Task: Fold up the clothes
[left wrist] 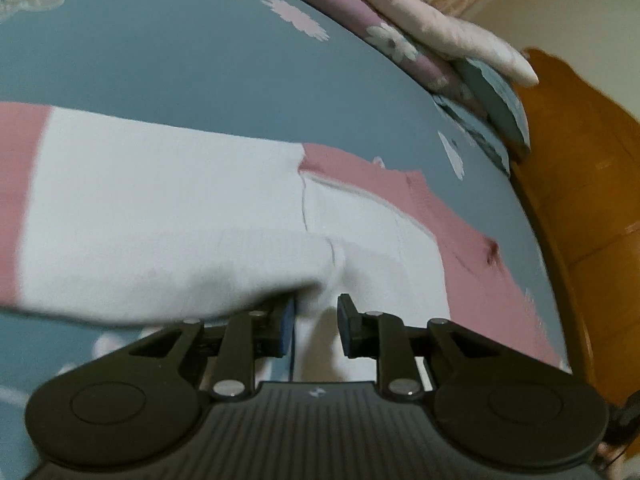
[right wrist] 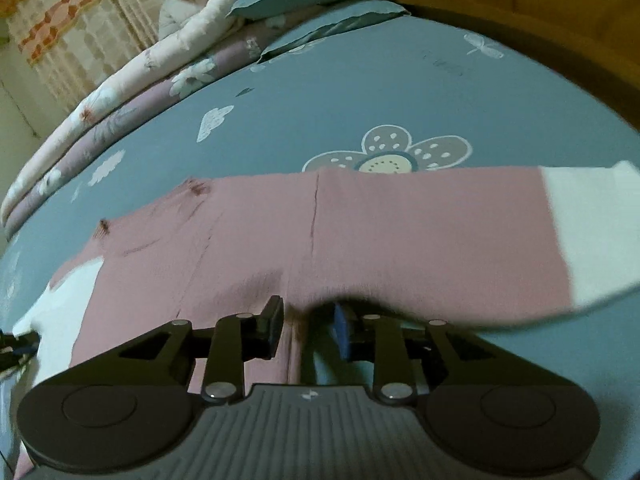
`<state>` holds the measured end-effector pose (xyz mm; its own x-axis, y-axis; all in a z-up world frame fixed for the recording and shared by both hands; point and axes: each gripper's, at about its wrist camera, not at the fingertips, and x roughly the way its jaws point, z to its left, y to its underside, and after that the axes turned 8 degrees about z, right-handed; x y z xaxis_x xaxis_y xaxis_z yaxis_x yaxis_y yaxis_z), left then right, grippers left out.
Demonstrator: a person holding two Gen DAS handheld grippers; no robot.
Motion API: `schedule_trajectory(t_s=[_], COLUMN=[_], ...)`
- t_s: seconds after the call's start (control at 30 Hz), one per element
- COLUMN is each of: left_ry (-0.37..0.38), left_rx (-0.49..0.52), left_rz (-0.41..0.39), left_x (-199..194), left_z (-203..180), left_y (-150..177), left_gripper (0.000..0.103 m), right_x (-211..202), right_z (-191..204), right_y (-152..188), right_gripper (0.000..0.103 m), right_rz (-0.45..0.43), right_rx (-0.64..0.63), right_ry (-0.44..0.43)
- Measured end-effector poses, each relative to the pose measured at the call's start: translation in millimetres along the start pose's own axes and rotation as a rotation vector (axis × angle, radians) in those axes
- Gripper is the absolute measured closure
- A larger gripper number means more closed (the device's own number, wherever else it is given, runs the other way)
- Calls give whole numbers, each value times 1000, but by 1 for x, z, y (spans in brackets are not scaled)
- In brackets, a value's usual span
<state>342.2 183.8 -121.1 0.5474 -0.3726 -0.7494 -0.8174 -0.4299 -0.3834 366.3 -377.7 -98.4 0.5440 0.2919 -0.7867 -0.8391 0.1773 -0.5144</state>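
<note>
Left wrist view: both grippers' narrow fingers [left wrist: 316,326] [right wrist: 308,330] pinch soft pink-and-white knit garment [left wrist: 160,216].

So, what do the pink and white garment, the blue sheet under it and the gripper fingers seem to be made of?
Pink and white garment: soft knit fabric, probably cotton, matte; it drapes limply and shows sewn seams.
Blue sheet: smooth woven cloth, matte, with printed flowers.
Fingers: hard black plastic, slightly glossy, with metal pivot pins; the blue pads look rubbery, though blur leaves that open.

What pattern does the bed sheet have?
The bed sheet is blue-grey with flowers and small white clouds, clearest in the right wrist view.
</note>
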Motion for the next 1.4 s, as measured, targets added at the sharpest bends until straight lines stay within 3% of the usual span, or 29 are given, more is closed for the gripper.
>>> schedule_trajectory(t_s=[0.1, 0.2, 0.33, 0.43, 0.53, 0.67, 0.8, 0.87, 0.97, 1.07, 1.1, 1.23, 1.4], left_ry=[-45, -85, -109, -110, -121, -124, -195, -204, -134, -87, -88, -178, -222], left_rx=[133, 315, 493, 488, 470, 395, 432, 459, 479, 459, 437, 402, 476], left_rz=[-1, 13, 80, 146, 145, 192, 231, 186, 104, 82, 78, 61, 46], left_x=[-26, -44, -47, -45, -56, -81, -96, -104, -107, -86, -74, -45, -66], left_z=[-22, -52, -84, -80, -67, -50, -51, -59, -77, -86, -85, -66, -47], left_y=[26, 60, 113, 145, 170, 190, 199, 192, 176, 163, 159, 162, 183], left_gripper=[80, 71, 71, 70, 67, 62, 63, 63, 59, 54, 54, 53, 52], right_x=[-32, -55, -54, -52, -58, -78, -91, -99, -104, -93, -85, -59, -72], right_z=[18, 45, 69, 69, 54, 38, 40, 55, 83, 104, 107, 115, 101], right_y=[25, 58, 101, 126, 148, 166, 175, 176, 171, 167, 168, 179, 219], right_gripper=[57, 49, 48, 48, 46, 46, 44, 38, 29, 24, 24, 24, 14], right_rz=[16, 39, 124, 168, 196, 200, 209, 183, 125, 112, 116, 137, 131], right_rx=[-69, -168, -216, -185, -123, -93, -86, -132, -205, -221, -219, -217, -290], right_ry=[2, -31, -82, -80, -68, -70, -49, -13, -60, -105, -84, 5, 42])
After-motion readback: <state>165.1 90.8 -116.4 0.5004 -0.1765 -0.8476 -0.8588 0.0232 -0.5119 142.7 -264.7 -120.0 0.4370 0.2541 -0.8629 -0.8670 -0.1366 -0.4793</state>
